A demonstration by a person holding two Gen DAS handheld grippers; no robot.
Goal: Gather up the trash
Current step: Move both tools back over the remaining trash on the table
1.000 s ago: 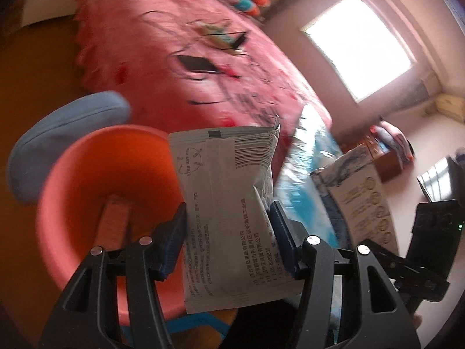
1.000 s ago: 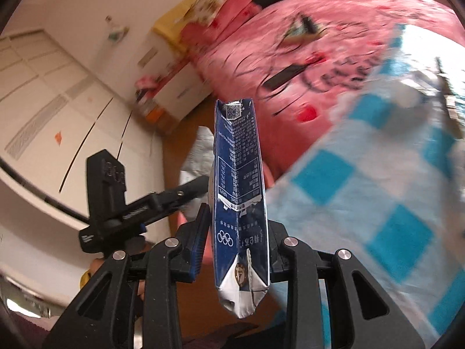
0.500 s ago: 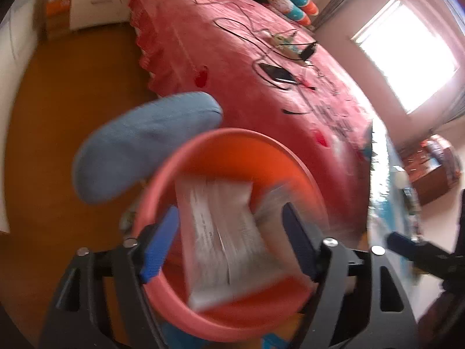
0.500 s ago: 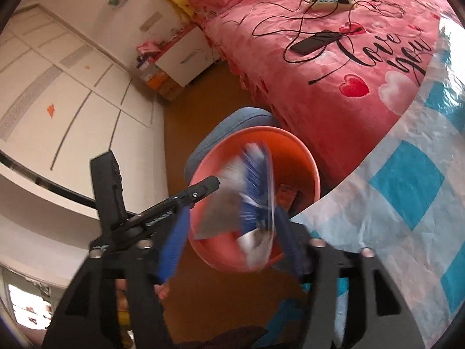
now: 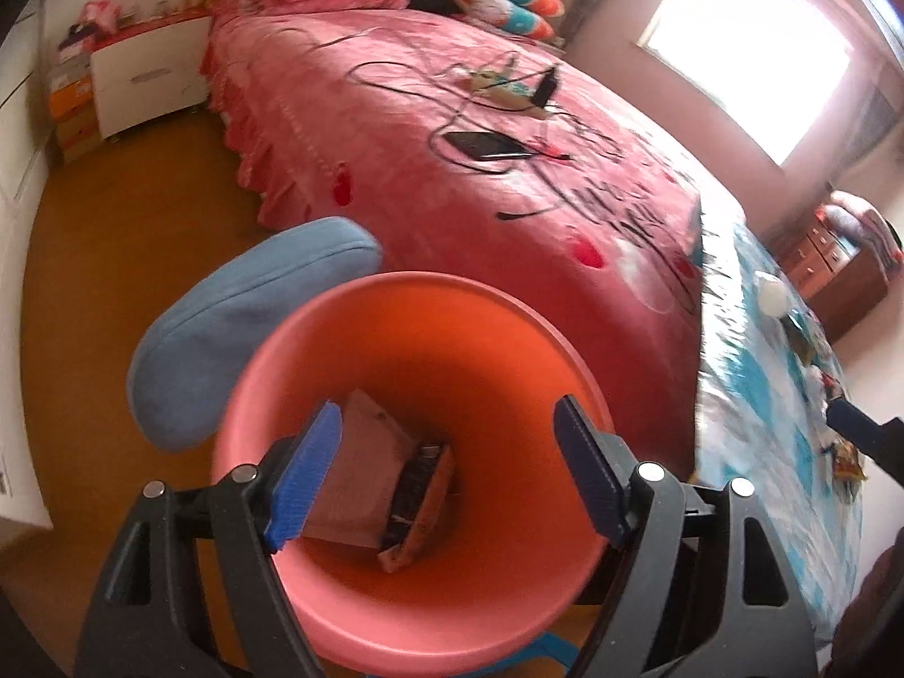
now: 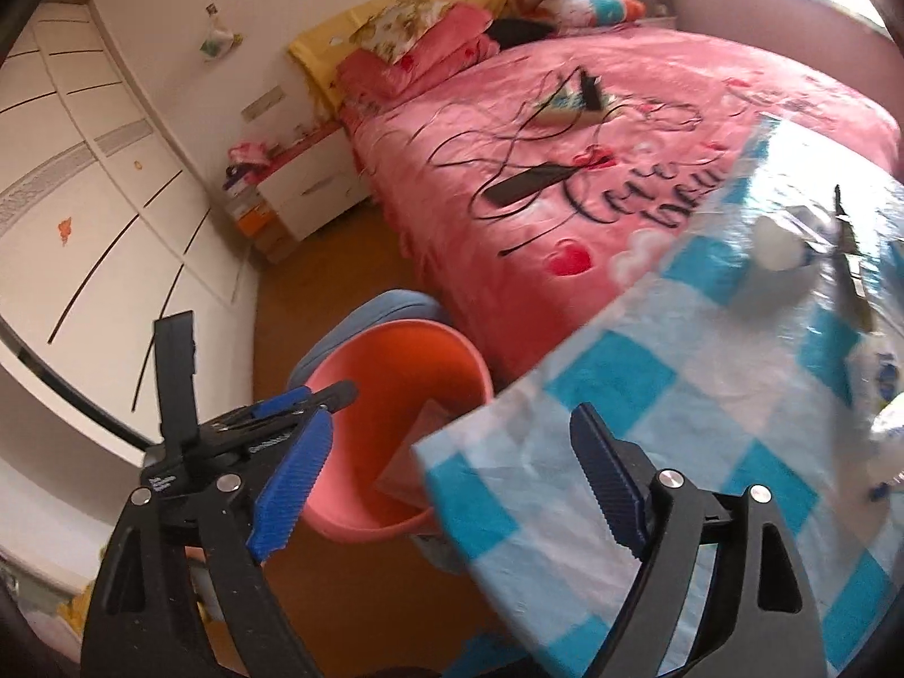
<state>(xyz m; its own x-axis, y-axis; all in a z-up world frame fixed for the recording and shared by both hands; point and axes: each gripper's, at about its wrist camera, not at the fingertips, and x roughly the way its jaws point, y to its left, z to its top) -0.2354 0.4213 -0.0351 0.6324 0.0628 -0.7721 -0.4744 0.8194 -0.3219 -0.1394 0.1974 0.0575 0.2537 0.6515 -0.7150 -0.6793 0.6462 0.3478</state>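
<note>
Right wrist view: my right claw [image 6: 446,480] empty, jaws opening, over table [image 6: 734,452] corner. Bin [image 6: 395,390] just left of table, wrappers [image 5: 390,486] inside. Remaining trash [image 6: 782,246] far side of table, up-right; right claw nearer. Left claw [image 5: 446,474] spread, empty, above bin.

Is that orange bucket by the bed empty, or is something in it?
Not empty. The orange bucket holds a pale wrapper and a dark packet at its bottom.

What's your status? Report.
Left gripper open, empty, over bin. Right gripper opening, empty. Wrappers in bin. Nothing in the way.
</note>
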